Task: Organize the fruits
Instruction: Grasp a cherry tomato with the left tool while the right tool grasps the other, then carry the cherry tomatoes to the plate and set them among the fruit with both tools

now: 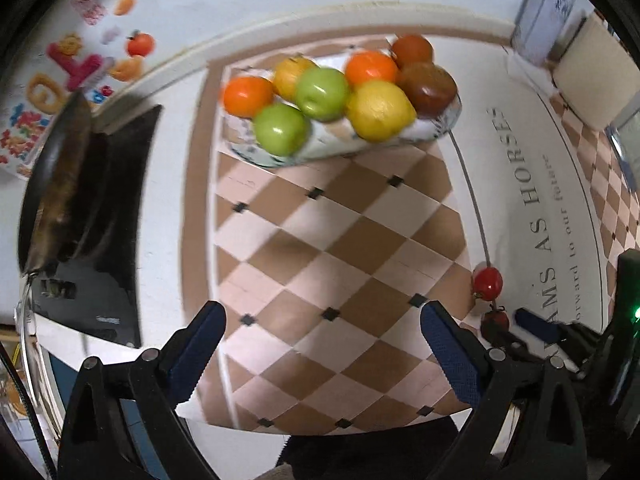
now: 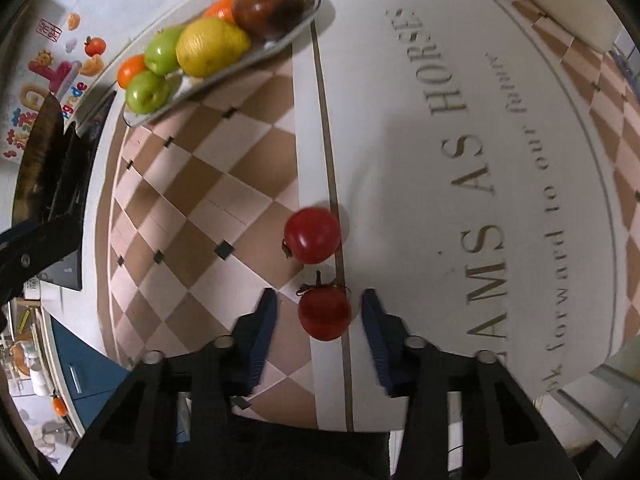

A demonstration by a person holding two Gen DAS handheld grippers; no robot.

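Note:
A white patterned plate (image 1: 436, 126) (image 2: 280, 42) at the far side of the table holds several fruits: green apples (image 1: 322, 94), oranges (image 1: 248, 96), a yellow lemon (image 1: 378, 110) (image 2: 212, 46) and dark red fruits (image 1: 428, 88). Two red tomatoes lie on the tablecloth: one farther (image 2: 312, 234) (image 1: 488, 283), one nearer (image 2: 325, 312) (image 1: 496, 320). My right gripper (image 2: 319, 310) is open with its blue fingers on either side of the nearer tomato, not touching it. My left gripper (image 1: 322, 330) is open and empty above the checkered cloth.
A black induction cooktop (image 1: 100, 216) with a dark pan (image 1: 56, 184) stands at the left. The tablecloth has a checkered area (image 1: 320, 260) and a white area with lettering (image 2: 480, 160). Colourful stickers (image 1: 72, 68) are on the wall behind.

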